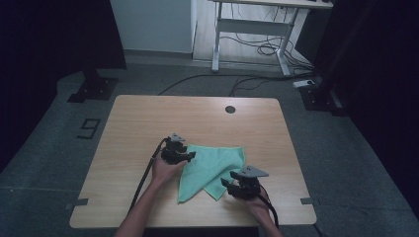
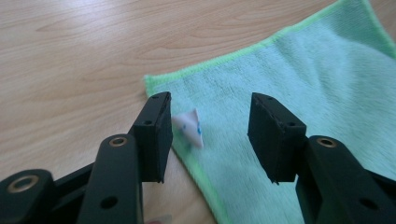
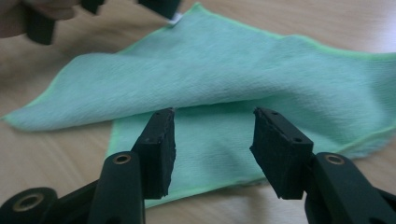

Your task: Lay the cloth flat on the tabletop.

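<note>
Down on the wooden surface point(image 1: 148, 118), green cloth point(image 1: 215, 163) folded loosely near the front edge, left tool point(image 1: 190, 156) jaws apart over its tagged corner, right tool point(image 1: 226, 182) jaws apart at its near edge, neither gripping

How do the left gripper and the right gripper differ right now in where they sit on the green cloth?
The left gripper hovers at the green cloth's far-left corner, by the white tag; the right gripper faces the cloth's near edge, where a folded-over layer lies on the lower one. In the high view, the left gripper sits farther up the table than the right gripper. Both have open jaws with nothing gripped.
</note>
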The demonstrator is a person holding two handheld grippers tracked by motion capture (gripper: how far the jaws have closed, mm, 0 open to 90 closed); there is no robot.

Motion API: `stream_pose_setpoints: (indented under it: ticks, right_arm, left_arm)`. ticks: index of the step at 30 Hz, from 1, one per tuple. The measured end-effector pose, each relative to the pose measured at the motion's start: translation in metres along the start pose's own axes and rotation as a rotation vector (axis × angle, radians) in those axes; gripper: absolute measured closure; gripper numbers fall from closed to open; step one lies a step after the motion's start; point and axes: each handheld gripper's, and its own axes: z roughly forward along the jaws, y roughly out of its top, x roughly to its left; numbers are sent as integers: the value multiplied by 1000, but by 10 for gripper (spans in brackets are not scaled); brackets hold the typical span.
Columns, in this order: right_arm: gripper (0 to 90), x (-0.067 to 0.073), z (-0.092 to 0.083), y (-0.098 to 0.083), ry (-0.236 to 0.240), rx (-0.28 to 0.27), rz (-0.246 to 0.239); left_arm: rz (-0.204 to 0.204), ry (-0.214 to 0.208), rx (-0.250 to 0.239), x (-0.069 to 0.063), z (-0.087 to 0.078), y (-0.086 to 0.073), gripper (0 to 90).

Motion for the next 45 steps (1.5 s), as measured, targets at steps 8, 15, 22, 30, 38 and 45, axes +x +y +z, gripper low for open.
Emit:
stream_pose_setpoints:
  ticks: [8, 15, 22, 30, 38, 45]
  right_arm:
    - [353, 17, 11, -8, 61, 57, -49]
    - [267, 26, 18, -8, 57, 116, -88]
    - [424, 32, 18, -10, -12, 133, -148]
    - [816, 11, 5, -12, -11, 110, -84]
    - [823, -1, -34, -25, 49, 67, -32]
    - [719, -9, -60, -46, 45, 70, -9]
  left_arm:
    - [15, 54, 38, -4, 19, 1, 490]
    - [80, 129, 17, -10, 20, -4, 603]
    - [94, 136, -11, -13, 19, -10, 699]
    - [81, 149, -16, -14, 20, -10, 726]
    - [71, 148, -12, -14, 20, -9, 734]
    - [69, 149, -9, -14, 19, -9, 734]
